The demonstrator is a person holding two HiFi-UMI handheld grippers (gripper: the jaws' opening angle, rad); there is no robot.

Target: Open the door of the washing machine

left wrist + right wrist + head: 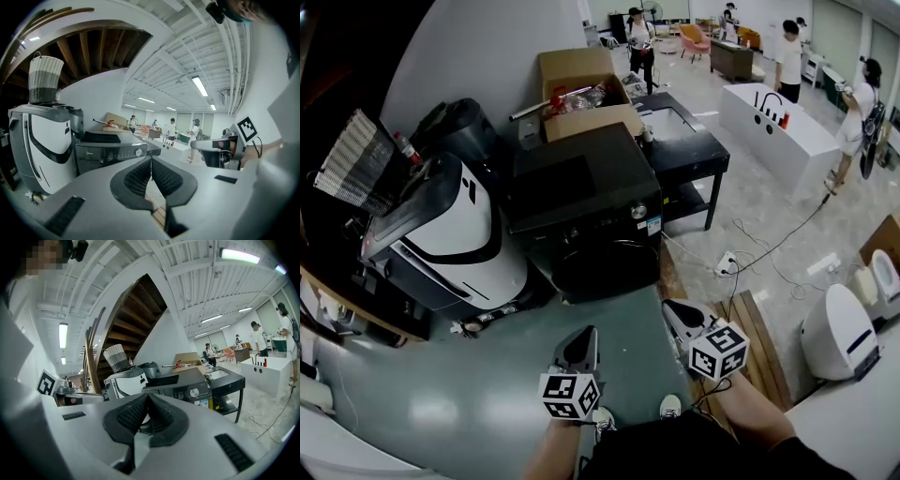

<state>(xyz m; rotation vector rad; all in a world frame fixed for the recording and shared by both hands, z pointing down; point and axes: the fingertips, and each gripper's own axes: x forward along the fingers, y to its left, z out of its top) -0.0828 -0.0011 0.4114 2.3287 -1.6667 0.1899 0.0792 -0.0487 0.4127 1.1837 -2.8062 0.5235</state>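
Note:
The black front-loading washing machine (581, 202) stands ahead of me on the green floor, its round door (609, 267) closed and facing me. It also shows in the left gripper view (110, 151) and in the right gripper view (183, 386). My left gripper (588, 331) is shut and empty, held well short of the machine's front. My right gripper (667, 306) is also shut with nothing in it, to the right of the left one and slightly nearer the door. Neither touches the machine. Both sets of jaws are pressed together in their own views (151, 160) (146, 397).
A white-and-black appliance (450, 234) stands left of the washer, with a woven basket (352, 155) above it. A cardboard box (581, 94) sits behind, a black table (698, 159) to the right. A cable and power strip (727, 265), wooden pallet (759, 342) and white toilet (839, 333) lie right. Several people stand far back.

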